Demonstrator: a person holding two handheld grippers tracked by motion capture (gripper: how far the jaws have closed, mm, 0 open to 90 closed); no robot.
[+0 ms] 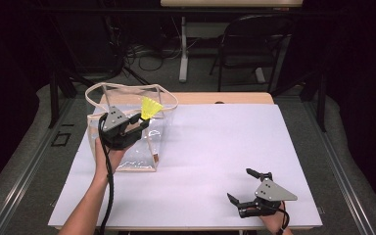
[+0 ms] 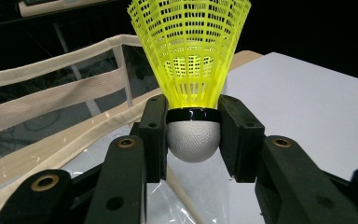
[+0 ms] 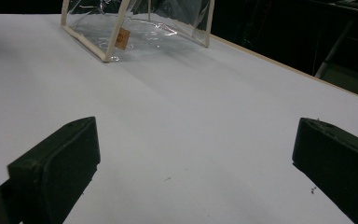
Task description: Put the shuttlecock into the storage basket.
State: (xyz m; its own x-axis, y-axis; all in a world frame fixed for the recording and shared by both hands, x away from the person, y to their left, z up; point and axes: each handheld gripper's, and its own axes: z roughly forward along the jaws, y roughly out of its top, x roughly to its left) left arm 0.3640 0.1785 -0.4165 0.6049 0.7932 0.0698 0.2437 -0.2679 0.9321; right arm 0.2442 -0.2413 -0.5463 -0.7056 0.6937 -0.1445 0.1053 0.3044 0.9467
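A yellow shuttlecock (image 2: pixel 190 56) with a white rounded cork (image 2: pixel 193 140) is clamped at its base between the black jaws of my left gripper (image 2: pixel 193 135). In the high view that left gripper (image 1: pixel 138 122) hovers over the open top of a clear plastic bag (image 1: pixel 142 147) with cream trim, the shuttlecock (image 1: pixel 151 107) pointing up and to the right. My right gripper (image 1: pixel 242 185) rests low near the table's front right corner, jaws spread wide with nothing between them. From the right gripper view, its gripper (image 3: pixel 196 158) faces the bag (image 3: pixel 135 28) far across the white surface.
The white table top (image 1: pixel 215 147) spreads between the bag and the right gripper. A wooden edge (image 1: pixel 225 98) runs along the back. Behind the table stand a black folding chair (image 1: pixel 254 44) and a desk leg (image 1: pixel 183 49). Dark floor surrounds the table.
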